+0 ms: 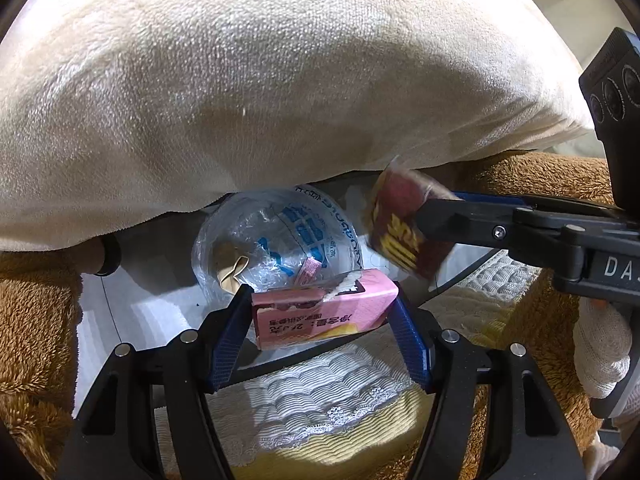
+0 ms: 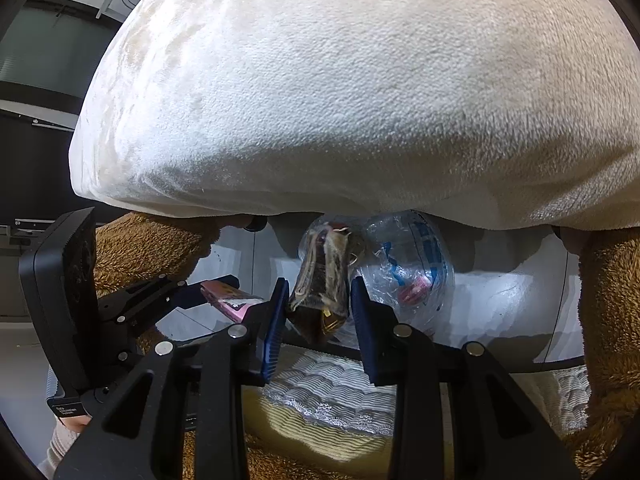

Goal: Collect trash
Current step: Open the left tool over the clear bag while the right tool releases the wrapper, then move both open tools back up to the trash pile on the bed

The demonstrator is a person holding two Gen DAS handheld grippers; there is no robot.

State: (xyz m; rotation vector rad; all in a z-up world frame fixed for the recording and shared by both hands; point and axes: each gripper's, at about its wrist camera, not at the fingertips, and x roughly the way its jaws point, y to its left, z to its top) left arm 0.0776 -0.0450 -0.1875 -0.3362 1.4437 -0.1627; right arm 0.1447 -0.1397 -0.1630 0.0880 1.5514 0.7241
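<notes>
Pink carton (image 1: pixel 324 308) bears Chinese print

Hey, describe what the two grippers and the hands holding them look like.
Both the left gripper and the right gripper have black plastic frames with silver bolts and ribbed blue finger pads. The right one carries white lettering and a black camera block. The hand holding it wears a white knitted glove.

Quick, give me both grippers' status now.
Left gripper: shut on the pink carton.
Right gripper: shut on the dark red wrapper.
</notes>
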